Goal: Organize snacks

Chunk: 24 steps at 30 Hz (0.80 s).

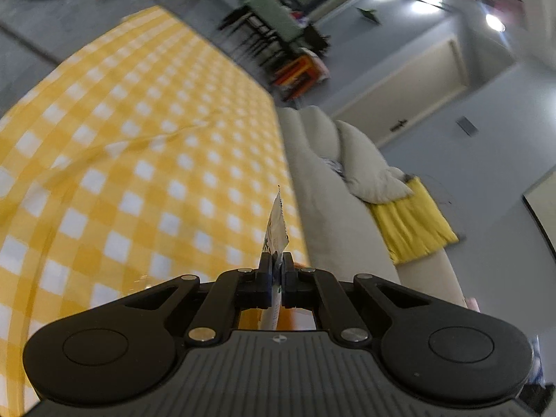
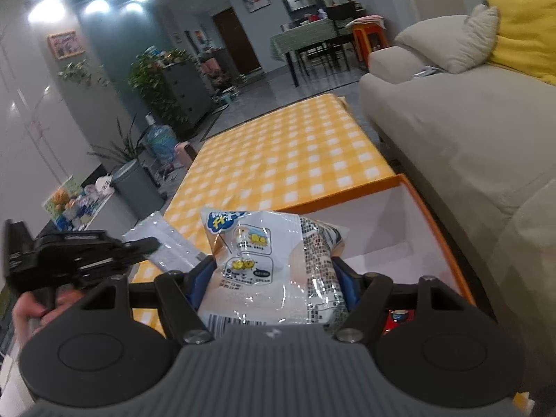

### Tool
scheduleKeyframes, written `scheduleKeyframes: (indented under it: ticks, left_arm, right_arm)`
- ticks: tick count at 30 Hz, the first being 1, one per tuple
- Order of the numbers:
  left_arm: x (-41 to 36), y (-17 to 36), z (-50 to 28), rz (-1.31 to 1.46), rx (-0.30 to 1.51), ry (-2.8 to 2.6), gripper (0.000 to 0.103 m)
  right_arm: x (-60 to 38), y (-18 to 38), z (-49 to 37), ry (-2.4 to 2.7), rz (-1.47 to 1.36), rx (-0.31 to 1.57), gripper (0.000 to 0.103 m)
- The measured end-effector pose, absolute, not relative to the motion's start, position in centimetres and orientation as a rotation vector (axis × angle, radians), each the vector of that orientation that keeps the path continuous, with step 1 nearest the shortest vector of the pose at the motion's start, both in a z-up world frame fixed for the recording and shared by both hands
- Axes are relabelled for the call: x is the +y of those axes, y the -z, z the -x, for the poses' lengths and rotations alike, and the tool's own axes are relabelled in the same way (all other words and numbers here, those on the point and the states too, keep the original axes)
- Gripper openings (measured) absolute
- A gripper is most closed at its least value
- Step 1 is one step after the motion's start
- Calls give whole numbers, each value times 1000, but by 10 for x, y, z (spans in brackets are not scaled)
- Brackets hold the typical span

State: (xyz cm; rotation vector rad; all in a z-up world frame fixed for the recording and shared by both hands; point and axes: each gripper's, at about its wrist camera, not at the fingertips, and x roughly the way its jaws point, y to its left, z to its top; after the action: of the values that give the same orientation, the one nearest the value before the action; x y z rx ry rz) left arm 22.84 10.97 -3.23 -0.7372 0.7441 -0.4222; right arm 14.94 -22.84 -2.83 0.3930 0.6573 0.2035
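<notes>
A puffy white snack bag (image 2: 274,271) printed with yellow cartoon figures sits between the fingers of the right gripper (image 2: 272,278), which pinch it from both sides at a wide spread. It hangs over the near edge of an open orange box (image 2: 431,215) with a white inside, which stands on the table (image 2: 292,153) under a yellow-and-white checked cloth. A red packet (image 2: 399,316) shows low in the box.

To the left, the left gripper (image 1: 278,271) has its fingers pressed together on a thin, flat white packet (image 1: 276,224), seen edge-on from its own camera and held above the cloth. In the right wrist view this packet (image 2: 163,243) looks silvery, with a person's hand (image 2: 26,309) behind the gripper.

A beige sofa (image 2: 462,132) runs along the table's right side.
</notes>
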Motion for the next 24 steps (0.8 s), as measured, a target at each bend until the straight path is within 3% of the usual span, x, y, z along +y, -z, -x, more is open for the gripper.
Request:
scheduleKeyframes:
  ticks: [7, 13, 17, 24]
  left_arm:
    - [52, -24, -219, 550, 793, 555, 4]
    - [-6, -37, -213, 481, 822, 539, 3]
    - [-33, -19, -211, 495, 835, 354, 3]
    - [-44, 51, -212, 884, 797, 116, 3]
  right_arm:
    - [-241, 0, -130, -220, -329, 544, 68]
    - [-267, -6, -123, -202, -403, 507, 68]
    - [-286, -10, -117, -189, -457, 475, 68]
    - [-309, -9, -112, -189, -548, 467, 68]
